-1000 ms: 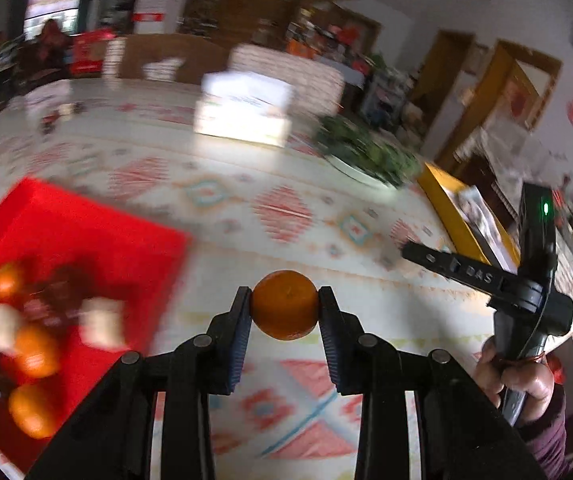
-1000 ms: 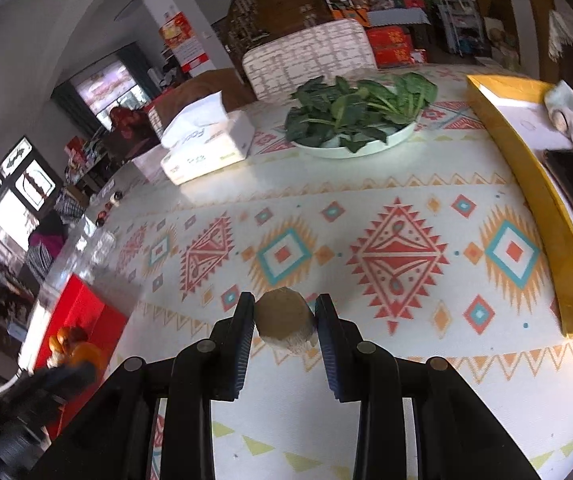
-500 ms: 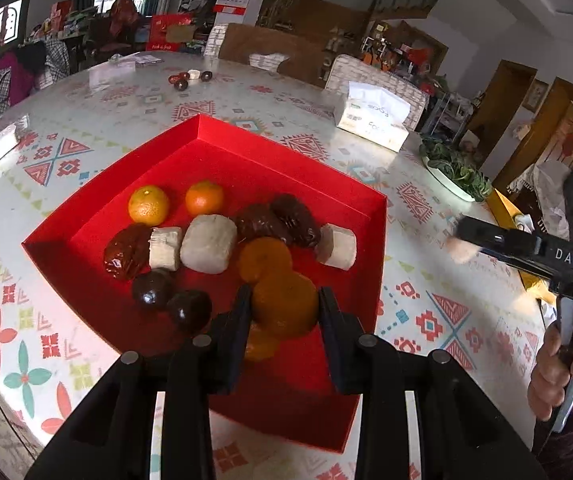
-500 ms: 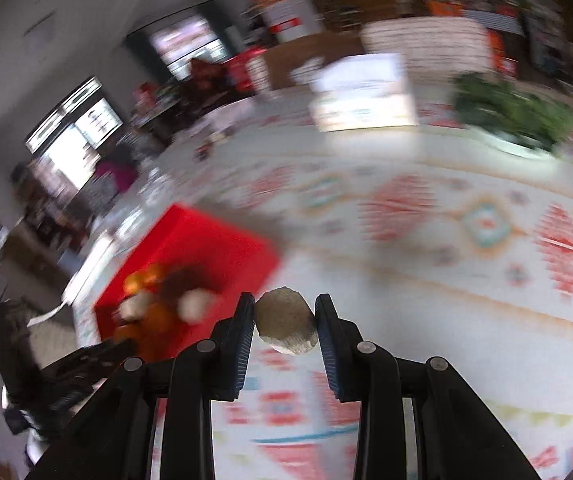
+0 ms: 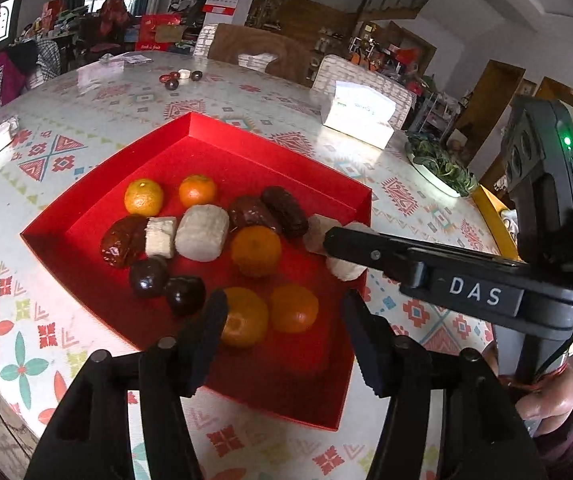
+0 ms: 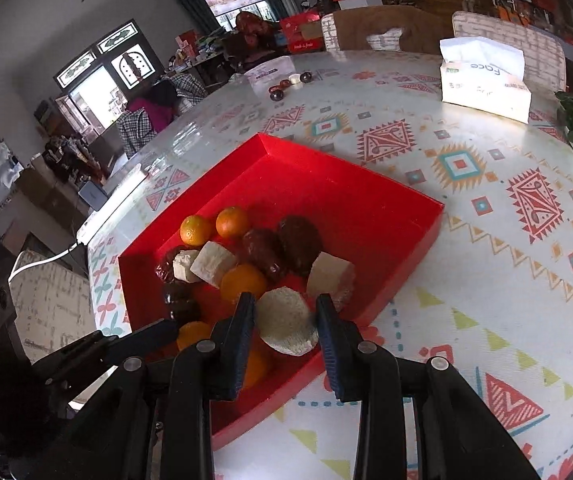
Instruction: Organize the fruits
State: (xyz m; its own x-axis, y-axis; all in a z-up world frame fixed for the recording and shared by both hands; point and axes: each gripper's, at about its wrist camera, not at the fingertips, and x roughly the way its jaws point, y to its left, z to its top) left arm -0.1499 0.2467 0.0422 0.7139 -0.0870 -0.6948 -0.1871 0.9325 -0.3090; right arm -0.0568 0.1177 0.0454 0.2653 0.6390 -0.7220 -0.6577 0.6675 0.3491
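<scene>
Fruits sit in the red tray (image 5: 246, 152), mid frame. My left gripper (image 5: 282, 316) is wide apart above two oranges (image 5: 292, 308). My right gripper (image 6: 286, 322) pinches a pale chunk (image 6: 284, 320) low over the tray, ready to drop.

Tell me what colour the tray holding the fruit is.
Bright red; the tray shows best in the right wrist view.

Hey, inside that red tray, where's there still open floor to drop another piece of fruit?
The red tray is bare across its far half, between the far walls and the dark dates. The near half is crowded: oranges, white pieces and dates sit packed together there.
</scene>
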